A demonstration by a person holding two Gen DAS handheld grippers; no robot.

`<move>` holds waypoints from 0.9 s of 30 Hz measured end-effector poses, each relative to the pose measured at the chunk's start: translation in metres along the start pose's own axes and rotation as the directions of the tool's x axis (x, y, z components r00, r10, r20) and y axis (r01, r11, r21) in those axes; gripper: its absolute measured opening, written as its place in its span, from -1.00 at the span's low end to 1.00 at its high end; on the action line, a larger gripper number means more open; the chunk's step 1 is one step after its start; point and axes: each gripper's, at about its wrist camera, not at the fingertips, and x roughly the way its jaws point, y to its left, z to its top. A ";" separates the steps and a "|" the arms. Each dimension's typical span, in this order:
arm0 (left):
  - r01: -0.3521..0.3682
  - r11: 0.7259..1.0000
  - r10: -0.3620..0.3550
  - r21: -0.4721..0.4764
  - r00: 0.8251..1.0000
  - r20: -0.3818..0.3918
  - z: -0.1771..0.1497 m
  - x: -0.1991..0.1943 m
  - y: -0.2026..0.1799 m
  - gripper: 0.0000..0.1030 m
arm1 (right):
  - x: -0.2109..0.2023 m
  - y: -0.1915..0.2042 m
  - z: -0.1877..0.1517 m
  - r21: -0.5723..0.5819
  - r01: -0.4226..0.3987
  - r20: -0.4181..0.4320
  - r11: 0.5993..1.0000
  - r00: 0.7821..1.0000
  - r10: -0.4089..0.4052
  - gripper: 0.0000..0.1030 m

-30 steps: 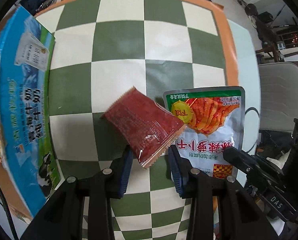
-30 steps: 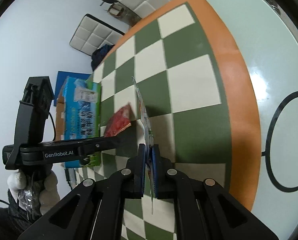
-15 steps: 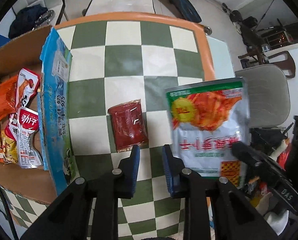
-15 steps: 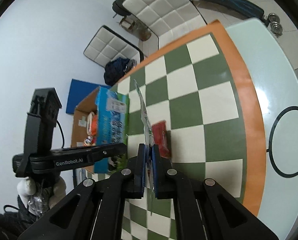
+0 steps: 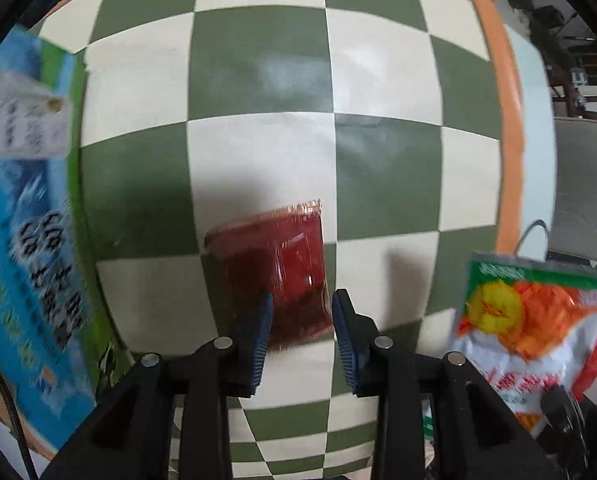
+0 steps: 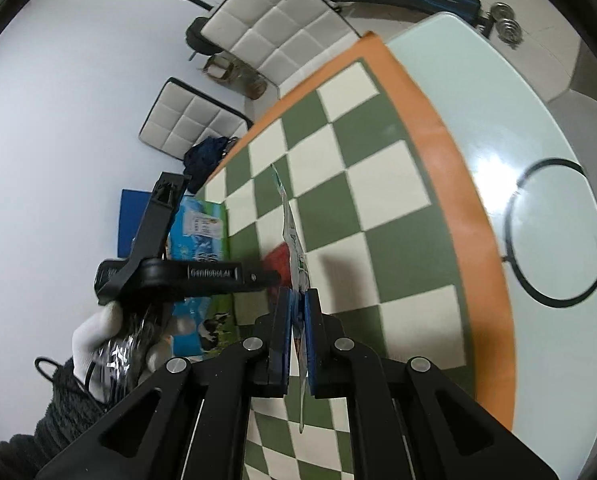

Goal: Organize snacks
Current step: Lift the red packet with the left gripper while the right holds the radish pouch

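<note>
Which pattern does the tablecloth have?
Green and cream checks with an orange border; the tablecloth shows best in the left wrist view.

"GenRobot.AI", likely, on left gripper [image 6: 272,276] body.

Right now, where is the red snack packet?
In the left wrist view, the red packet lies on the checkered cloth, its near end between the open left gripper fingers, right of the blue carton.

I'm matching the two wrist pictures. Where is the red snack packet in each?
Left wrist: red snack packet lies low centre on the checkered cloth, between the open left gripper fingers.
Right wrist: only a red patch shows, left of centre, behind the held pouch.
Shared landmark: blue milk carton box.
</note>
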 end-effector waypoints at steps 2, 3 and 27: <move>-0.019 1.000 0.019 0.014 1.000 0.001 0.006 -0.002 -0.011 -0.19 | -0.002 -0.008 0.000 0.015 0.005 0.005 1.000 1.000 -0.005 -0.86; -0.033 0.999 0.033 0.018 0.999 -0.010 0.008 -0.001 -0.015 -0.14 | -0.002 -0.010 0.001 0.020 0.006 0.006 1.000 1.000 -0.006 -0.86; 0.095 0.995 -0.095 -0.005 0.995 0.027 -0.008 -0.045 -0.032 -0.50 | -0.012 0.022 0.012 -0.016 -0.016 0.049 1.000 0.999 0.016 -0.86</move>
